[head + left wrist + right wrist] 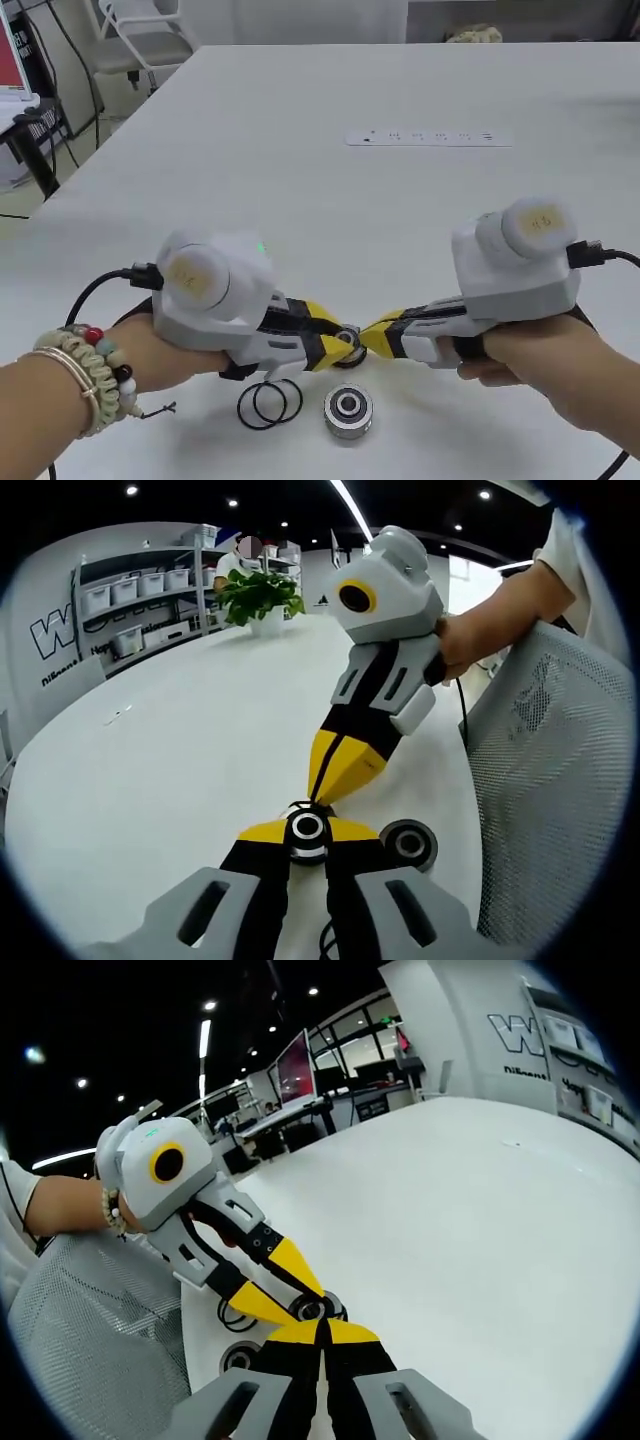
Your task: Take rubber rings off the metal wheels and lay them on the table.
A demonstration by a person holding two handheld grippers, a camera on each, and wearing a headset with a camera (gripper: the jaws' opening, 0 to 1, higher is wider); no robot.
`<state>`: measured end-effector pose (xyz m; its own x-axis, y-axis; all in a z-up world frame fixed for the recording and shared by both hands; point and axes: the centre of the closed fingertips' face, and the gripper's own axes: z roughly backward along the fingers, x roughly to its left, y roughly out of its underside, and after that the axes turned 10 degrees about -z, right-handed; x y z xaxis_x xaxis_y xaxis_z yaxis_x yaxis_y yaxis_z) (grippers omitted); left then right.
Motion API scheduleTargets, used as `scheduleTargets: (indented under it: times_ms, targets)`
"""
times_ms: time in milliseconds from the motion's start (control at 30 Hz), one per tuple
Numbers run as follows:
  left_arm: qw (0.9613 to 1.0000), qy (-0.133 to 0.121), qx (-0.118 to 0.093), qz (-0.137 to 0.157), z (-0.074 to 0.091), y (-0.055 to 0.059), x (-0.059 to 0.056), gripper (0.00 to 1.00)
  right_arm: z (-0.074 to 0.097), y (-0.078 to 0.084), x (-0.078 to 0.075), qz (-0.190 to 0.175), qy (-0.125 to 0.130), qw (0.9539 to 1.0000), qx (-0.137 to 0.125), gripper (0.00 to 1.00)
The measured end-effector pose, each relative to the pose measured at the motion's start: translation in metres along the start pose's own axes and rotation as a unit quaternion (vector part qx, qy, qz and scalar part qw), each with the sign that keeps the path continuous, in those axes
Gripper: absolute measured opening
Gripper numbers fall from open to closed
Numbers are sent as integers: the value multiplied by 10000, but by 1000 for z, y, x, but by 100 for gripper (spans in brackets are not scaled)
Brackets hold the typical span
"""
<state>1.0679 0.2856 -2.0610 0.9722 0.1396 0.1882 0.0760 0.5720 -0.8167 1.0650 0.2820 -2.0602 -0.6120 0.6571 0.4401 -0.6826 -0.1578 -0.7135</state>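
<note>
Right gripper (pixel 372 338), low centre of the head view, should do the peeling while its partner only anchors. I judge the best move is to catch the rubber at the rim and roll it sideways over the edge rather than tug straight back, then lay it on the table. Its yellow jaws are pressed almost together, tips against the rim of the metal wheel (pixel 306 829); whether rubber is caught between them I cannot tell. Left gripper (pixel 335 348) pinches that wheel across its sides, seemingly clear of the table, and needs a firm hold so the wheel does not twist. Just below, toward the bottom of the head view, two black rubber rings (pixel 268 403) lie overlapping on the white table (pixel 400 230), with a second metal wheel (pixel 348 411) lying flat to their right.
</note>
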Motion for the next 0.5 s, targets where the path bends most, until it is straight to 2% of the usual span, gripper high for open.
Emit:
scheduleTargets:
  times_ms: [200, 500]
  targets:
    - [10000, 13, -20, 38, 0, 0, 1, 7, -1, -1, 2, 149, 3, 9999, 13, 0]
    - [10000, 3, -20, 52, 0, 1, 1, 7, -3, -3, 7, 178, -93, 9998, -25, 0]
